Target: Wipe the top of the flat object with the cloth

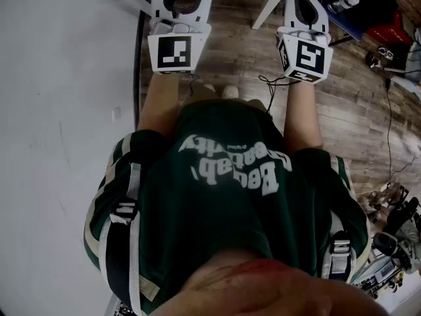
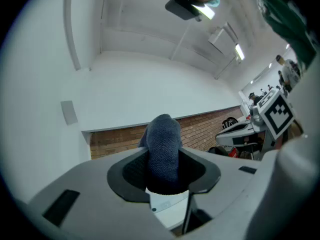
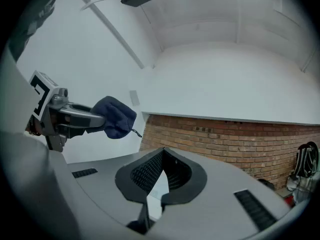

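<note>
Under you runs a wooden plank floor (image 1: 355, 110), with a plain white wall (image 1: 59, 110) on your left. Your dark green shirt (image 1: 223, 203) with white lettering fills the lower middle. Ahead, a white table leg (image 1: 268, 8) stands on the planks. Farther right lie a bottle (image 1: 345, 2), something red (image 1: 388, 35) and a thin black cable (image 1: 389, 130). A brick wall (image 3: 235, 139) sits below a white band, with strip lights (image 2: 239, 51) overhead.

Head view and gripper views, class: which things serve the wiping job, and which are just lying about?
Job: cloth, clamped in left tongs; right tongs, shut, empty. Flat object not in view.
Lying about: bottle; cable.
</note>
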Demonstrator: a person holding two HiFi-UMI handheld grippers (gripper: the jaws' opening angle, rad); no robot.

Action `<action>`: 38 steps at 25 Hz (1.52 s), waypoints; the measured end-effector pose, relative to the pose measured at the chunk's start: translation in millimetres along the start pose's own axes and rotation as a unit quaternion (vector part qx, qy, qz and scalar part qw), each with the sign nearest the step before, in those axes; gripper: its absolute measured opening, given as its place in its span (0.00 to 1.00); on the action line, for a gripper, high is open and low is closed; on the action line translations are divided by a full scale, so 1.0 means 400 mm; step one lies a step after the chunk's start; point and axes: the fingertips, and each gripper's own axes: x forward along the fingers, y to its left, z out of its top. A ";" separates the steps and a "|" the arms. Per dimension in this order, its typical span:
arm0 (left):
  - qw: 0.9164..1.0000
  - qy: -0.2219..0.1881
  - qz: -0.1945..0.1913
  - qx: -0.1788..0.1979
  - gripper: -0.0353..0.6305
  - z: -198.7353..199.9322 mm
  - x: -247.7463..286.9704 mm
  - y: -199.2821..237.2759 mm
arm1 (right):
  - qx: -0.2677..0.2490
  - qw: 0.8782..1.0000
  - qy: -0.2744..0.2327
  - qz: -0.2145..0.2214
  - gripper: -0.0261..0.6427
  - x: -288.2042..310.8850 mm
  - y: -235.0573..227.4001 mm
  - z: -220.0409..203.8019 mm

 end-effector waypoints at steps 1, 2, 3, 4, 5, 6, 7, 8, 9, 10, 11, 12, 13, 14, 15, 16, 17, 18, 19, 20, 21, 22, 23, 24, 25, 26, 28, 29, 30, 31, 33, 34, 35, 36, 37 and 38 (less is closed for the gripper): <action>1.000 0.001 0.000 -0.002 0.28 0.001 0.004 -0.002 | 0.001 1.000 0.000 0.000 0.03 0.001 -0.005 0.001; 1.000 0.002 0.000 -0.004 0.28 0.001 0.007 -0.003 | 0.001 1.000 0.000 0.000 0.03 0.002 -0.009 0.001; 1.000 0.003 0.001 -0.005 0.28 0.002 0.009 -0.004 | 0.001 1.000 0.000 0.000 0.03 0.002 -0.012 0.001; 1.000 0.003 0.002 -0.005 0.28 0.003 0.009 -0.003 | 0.001 1.000 0.001 0.000 0.03 0.002 -0.013 0.001; 1.000 0.003 0.002 -0.005 0.28 0.003 0.008 -0.003 | 0.001 1.000 0.001 0.000 0.03 0.001 -0.013 -0.001; 1.000 0.003 0.003 -0.005 0.28 0.002 0.007 -0.002 | 0.000 1.000 0.002 0.000 0.03 0.000 -0.012 -0.002; 1.000 0.002 0.003 -0.004 0.28 0.001 0.006 0.000 | -0.001 1.000 0.003 0.000 0.03 0.000 -0.011 -0.004; 1.000 0.002 0.003 -0.003 0.28 0.000 0.005 0.001 | -0.002 1.000 0.004 0.001 0.03 0.001 -0.009 -0.005; 1.000 0.002 0.003 -0.002 0.28 0.000 0.004 0.004 | -0.002 1.000 0.005 0.002 0.03 0.003 -0.006 -0.005; 1.000 0.002 0.004 -0.002 0.28 0.000 0.004 0.006 | -0.001 1.000 0.006 0.004 0.03 0.005 -0.004 -0.005; 1.000 0.000 0.004 -0.002 0.28 0.002 0.004 0.007 | 0.002 1.000 0.006 0.005 0.03 0.006 -0.003 -0.006; 1.000 0.000 0.004 -0.002 0.28 0.003 0.004 0.007 | 0.005 1.000 0.006 0.006 0.03 0.006 -0.004 -0.006; 1.000 0.001 0.004 -0.002 0.28 0.002 0.004 0.007 | 0.008 1.000 0.006 0.006 0.03 0.005 -0.005 -0.006; 1.000 0.001 0.005 -0.003 0.28 0.002 0.004 0.007 | 0.010 1.000 0.006 0.007 0.03 0.005 -0.006 -0.007; 1.000 0.001 0.006 -0.005 0.28 0.001 0.005 0.008 | 0.010 1.000 0.006 0.007 0.03 0.006 -0.007 -0.008; 1.000 0.002 0.007 -0.005 0.28 0.001 0.006 0.008 | 0.010 1.000 0.006 0.008 0.03 0.008 -0.008 -0.009; 1.000 0.002 0.007 -0.006 0.28 -0.001 0.008 0.009 | 0.010 1.000 0.005 0.008 0.03 0.011 -0.010 -0.009; 1.000 0.003 0.008 -0.006 0.28 -0.002 0.011 0.010 | 0.009 1.000 0.005 0.009 0.03 0.014 -0.011 -0.009; 1.000 0.003 0.008 -0.006 0.28 -0.003 0.014 0.012 | 0.009 1.000 0.005 0.010 0.03 0.016 -0.012 -0.009; 1.000 0.003 0.009 -0.005 0.28 -0.002 0.016 0.012 | 0.009 1.000 0.004 0.011 0.03 0.018 -0.013 -0.009; 1.000 0.003 0.011 -0.006 0.28 0.000 0.017 0.014 | 0.010 1.000 0.004 0.013 0.03 0.020 -0.013 -0.008; 1.000 0.002 0.013 -0.006 0.28 0.003 0.017 0.015 | 0.010 1.000 0.004 0.014 0.03 0.021 -0.013 -0.007; 1.000 0.001 0.015 -0.007 0.28 0.007 0.016 0.016 | 0.011 1.000 0.004 0.016 0.03 0.021 -0.013 -0.005; 1.000 0.001 0.016 -0.007 0.28 0.009 0.015 0.018 | 0.011 1.000 0.003 0.017 0.03 0.021 -0.013 -0.004; 1.000 0.001 0.017 -0.005 0.28 0.010 0.015 0.020 | 0.012 1.000 0.003 0.017 0.03 0.023 -0.014 -0.004; 1.000 0.002 0.017 -0.003 0.28 0.008 0.016 0.022 | 0.013 1.000 0.003 0.016 0.03 0.026 -0.014 -0.006; 1.000 0.007 0.016 -0.003 0.28 0.000 0.022 0.028 | 0.015 1.000 0.003 0.015 0.03 0.033 -0.016 -0.008; 1.000 0.008 0.016 -0.004 0.28 -0.003 0.024 0.033 | 0.015 1.000 0.002 0.015 0.03 0.038 -0.015 -0.009; 1.000 0.006 0.016 -0.005 0.28 -0.005 0.026 0.040 | 0.015 1.000 0.001 0.014 0.03 0.044 -0.013 -0.008; 1.000 0.003 0.016 -0.005 0.28 -0.005 0.029 0.048 | 0.014 1.000 0.000 0.013 0.03 0.052 -0.010 -0.008; 1.000 -0.001 0.016 -0.003 0.28 -0.011 0.042 0.064 | 0.012 1.000 0.002 0.012 0.03 0.073 -0.008 -0.012; 1.000 -0.002 0.016 -0.004 0.28 -0.016 0.051 0.073 | 0.011 1.000 0.004 0.012 0.03 0.087 -0.008 -0.016; 1.000 -0.002 0.017 -0.007 0.28 -0.023 0.062 0.084 | 0.009 1.000 0.006 0.013 0.03 0.102 -0.008 -0.020; 1.000 -0.001 0.017 -0.009 0.28 -0.030 0.072 0.095 | 0.007 1.000 0.007 0.014 0.03 0.118 -0.006 -0.022; 1.000 -0.001 0.017 -0.011 0.28 -0.038 0.083 0.107 | 0.004 1.000 0.007 0.014 0.03 0.134 -0.004 -0.023; 1.000 -0.001 0.016 -0.011 0.28 -0.044 0.096 0.119 | 0.001 1.000 0.007 0.015 0.03 0.151 -0.002 -0.023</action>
